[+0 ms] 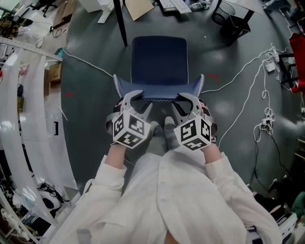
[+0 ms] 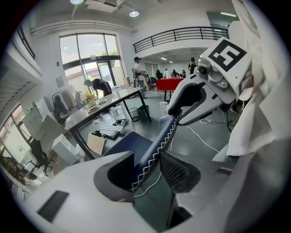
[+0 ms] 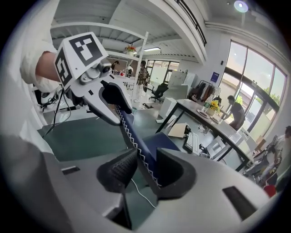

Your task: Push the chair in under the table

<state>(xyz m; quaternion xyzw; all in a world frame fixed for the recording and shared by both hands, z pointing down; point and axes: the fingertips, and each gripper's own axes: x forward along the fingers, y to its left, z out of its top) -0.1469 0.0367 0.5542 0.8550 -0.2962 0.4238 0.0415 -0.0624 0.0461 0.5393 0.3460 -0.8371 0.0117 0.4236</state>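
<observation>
The chair (image 1: 159,59) stands on the grey floor (image 1: 90,109) right in front of the person, seat facing the table (image 2: 100,109), not yet under it. Both grippers sit on the top edge of its back: the left gripper (image 1: 140,99) near the left corner, the right gripper (image 1: 183,99) near the right. Each has its pads closed narrowly on the stitched rim, which fills the gap between the jaws in both gripper views.

A black table leg (image 1: 120,21) slants down just off the seat's front left corner. A sheet of cardboard (image 1: 138,7) and a keyboard (image 2: 109,132) lie on the floor under the table (right where the seat points). A white cable (image 1: 88,64) runs to the chair's rear left corner, and another (image 1: 238,81) trails off to the right. White shelving (image 1: 28,119) lines the left side.
</observation>
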